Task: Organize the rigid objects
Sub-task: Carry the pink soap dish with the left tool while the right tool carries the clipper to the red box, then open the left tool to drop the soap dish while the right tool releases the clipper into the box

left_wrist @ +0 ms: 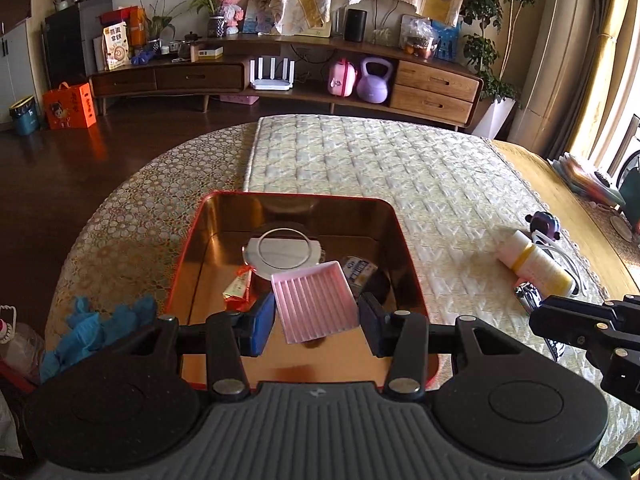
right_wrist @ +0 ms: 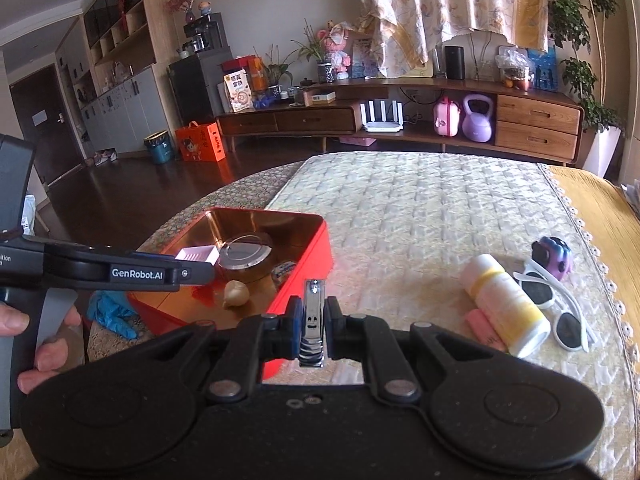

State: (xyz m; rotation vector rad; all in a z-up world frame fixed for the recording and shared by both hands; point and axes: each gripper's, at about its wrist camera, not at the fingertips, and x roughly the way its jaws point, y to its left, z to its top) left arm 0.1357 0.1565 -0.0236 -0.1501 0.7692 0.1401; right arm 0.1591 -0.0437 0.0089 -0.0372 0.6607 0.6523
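Observation:
A red tin box (left_wrist: 188, 248) with a shiny gold inside sits on the bed; it also shows in the right wrist view (right_wrist: 316, 256). My left gripper (left_wrist: 317, 322) hovers over the box with its jaws apart and a pink ridged soap dish (left_wrist: 314, 304) between them; the pads stand off its edges. The box holds a round mirror (left_wrist: 282, 254), a small packet and a garlic bulb (right_wrist: 236, 294). My right gripper (right_wrist: 312, 326) is shut on a metal nail clipper (right_wrist: 312, 312) just right of the box.
On the quilted mat (right_wrist: 420, 208) to the right lie a white and yellow bottle (right_wrist: 508, 306), white sunglasses (right_wrist: 552, 304), a purple toy camera (right_wrist: 554, 256) and a pink item (right_wrist: 484, 328). Blue gloves (left_wrist: 92, 328) lie left of the box.

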